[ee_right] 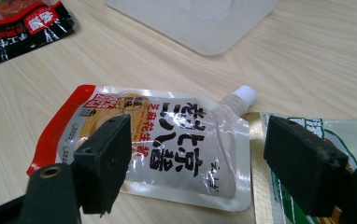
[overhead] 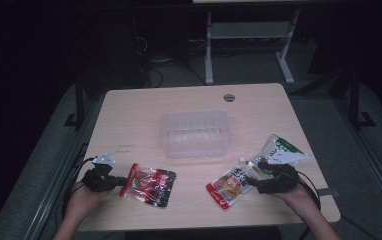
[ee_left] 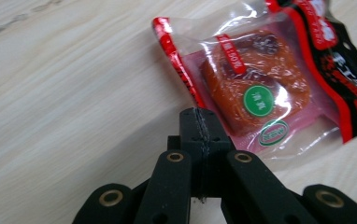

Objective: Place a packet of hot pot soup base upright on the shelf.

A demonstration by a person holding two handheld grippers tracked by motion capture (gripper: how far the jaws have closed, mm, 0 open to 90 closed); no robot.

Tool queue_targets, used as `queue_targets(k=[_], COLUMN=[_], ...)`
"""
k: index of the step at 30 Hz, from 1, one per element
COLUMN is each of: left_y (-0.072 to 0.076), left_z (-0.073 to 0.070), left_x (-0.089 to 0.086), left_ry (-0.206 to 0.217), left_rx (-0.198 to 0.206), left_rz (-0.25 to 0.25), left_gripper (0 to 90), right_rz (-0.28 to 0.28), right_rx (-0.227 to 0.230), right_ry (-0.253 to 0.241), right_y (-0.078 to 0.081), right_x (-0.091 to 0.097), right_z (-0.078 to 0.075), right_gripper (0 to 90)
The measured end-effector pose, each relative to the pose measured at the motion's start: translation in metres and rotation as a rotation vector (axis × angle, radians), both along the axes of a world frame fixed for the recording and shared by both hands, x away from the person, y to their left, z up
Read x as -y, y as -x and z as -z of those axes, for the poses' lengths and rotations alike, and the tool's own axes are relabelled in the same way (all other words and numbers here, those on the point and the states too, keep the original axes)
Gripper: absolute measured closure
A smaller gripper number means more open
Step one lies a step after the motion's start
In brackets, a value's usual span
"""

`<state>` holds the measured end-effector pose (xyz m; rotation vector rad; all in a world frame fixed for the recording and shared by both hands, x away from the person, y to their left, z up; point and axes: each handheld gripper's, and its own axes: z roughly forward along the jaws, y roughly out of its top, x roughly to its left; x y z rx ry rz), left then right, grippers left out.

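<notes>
Glossy plastic snack packet and spouted pouch lie on matt pale wood-grain table near a clear, smooth plastic tub.

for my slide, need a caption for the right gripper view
Open right gripper poised above a spouted sauce pouch on the wooden table.

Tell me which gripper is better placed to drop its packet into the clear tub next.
Left, probably. The left gripper is shut at the edge of the red packet, apparently pinching it. The right gripper is open over the spouted pouch, with nothing gripped. The tub sits between both.
</notes>
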<state>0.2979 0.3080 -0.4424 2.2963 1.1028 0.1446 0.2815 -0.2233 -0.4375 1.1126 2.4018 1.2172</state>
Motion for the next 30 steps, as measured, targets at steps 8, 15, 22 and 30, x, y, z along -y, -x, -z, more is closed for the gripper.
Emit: queue_targets(k=[8, 15, 22, 30], left_y=[0.001, -0.002, -0.008, -0.011], left_z=[0.002, 0.004, 0.005, -0.006], left_x=[0.019, 0.038, 0.062, 0.067], left_ry=[0.011, 0.015, -0.001, 0.024], left_rx=[-0.013, -0.005, 0.014, 0.038], left_rz=[0.065, 0.120, 0.178, 0.183], left_gripper=[89.8, 89.7, 89.7, 89.7], right_rz=[0.002, -0.004, -0.005, -0.003], right_rx=[-0.002, 0.001, -0.005, -0.004], right_ry=[0.003, 0.007, 0.004, 0.004], right_y=[0.000, 0.000, 0.000, 0.001], right_x=[-0.001, -0.001, -0.002, -0.001], right_z=[0.000, 0.000, 0.000, 0.000], right_gripper=[23.1, 23.1, 23.1, 23.1])
